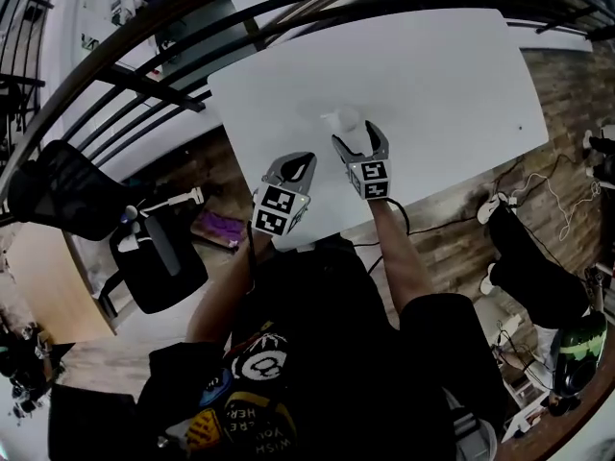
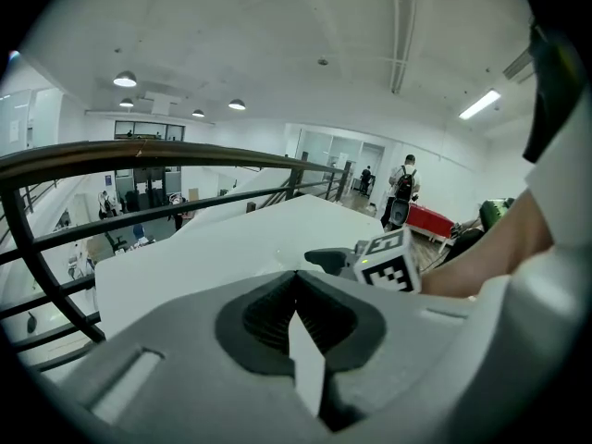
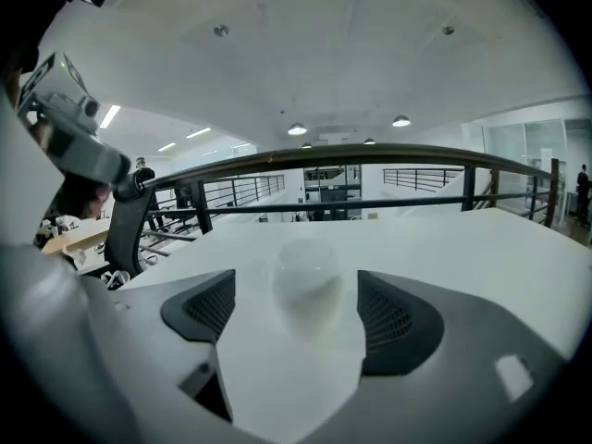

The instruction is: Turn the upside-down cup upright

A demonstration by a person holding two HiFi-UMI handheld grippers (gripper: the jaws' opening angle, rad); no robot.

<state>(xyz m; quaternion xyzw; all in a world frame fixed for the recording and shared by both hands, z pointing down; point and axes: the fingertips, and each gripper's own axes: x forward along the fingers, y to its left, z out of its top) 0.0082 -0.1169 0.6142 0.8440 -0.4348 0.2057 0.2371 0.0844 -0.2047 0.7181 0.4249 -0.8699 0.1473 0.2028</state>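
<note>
Two grippers sit over the table (image 1: 452,65). My right gripper (image 1: 356,135) holds its jaws wide, with the upside-down cup (image 3: 305,285) between them near the table's middle, untouched, ready for a grab. My left gripper (image 2: 296,277) is closed and empty, spare, by the near edge.

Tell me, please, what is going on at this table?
A person holds a gripper in each hand over a white table. The right gripper has its jaws open on either side of a translucent cup that stands on the table, apparently mouth down; the pads do not touch it. The left gripper is shut and empty, nearer the table's edge.
</note>
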